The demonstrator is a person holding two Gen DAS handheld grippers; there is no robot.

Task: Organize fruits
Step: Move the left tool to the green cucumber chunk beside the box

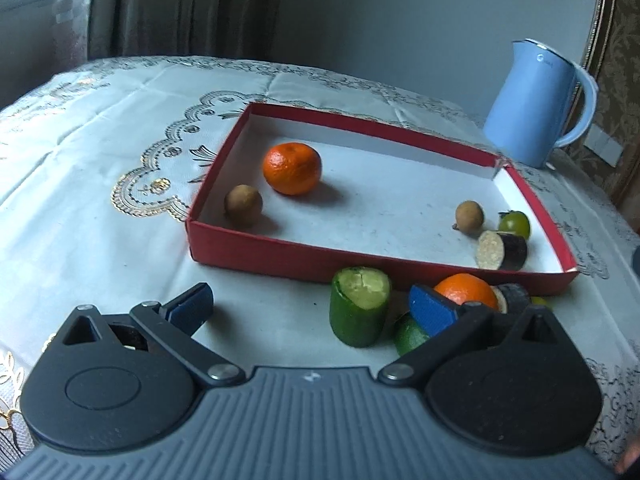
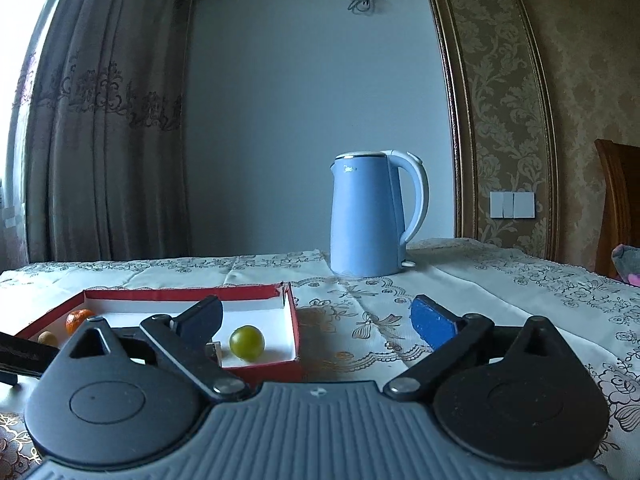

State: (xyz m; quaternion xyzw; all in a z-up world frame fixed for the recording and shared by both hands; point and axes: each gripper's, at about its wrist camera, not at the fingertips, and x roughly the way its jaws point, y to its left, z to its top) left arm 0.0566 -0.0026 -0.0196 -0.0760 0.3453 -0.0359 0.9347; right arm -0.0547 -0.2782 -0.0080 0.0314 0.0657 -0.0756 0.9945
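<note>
A red box with a white floor holds an orange, two brown longans, a green tomato and an eggplant piece. In front of the box lie a cucumber piece, a second orange, a green fruit and another eggplant piece. My left gripper is open and empty, just left of the cucumber piece. My right gripper is open and empty, above the box's right corner; the green tomato shows there.
A blue kettle stands on the embroidered tablecloth behind the box's right end. A wooden chair is at the far right. A curtain hangs behind the table.
</note>
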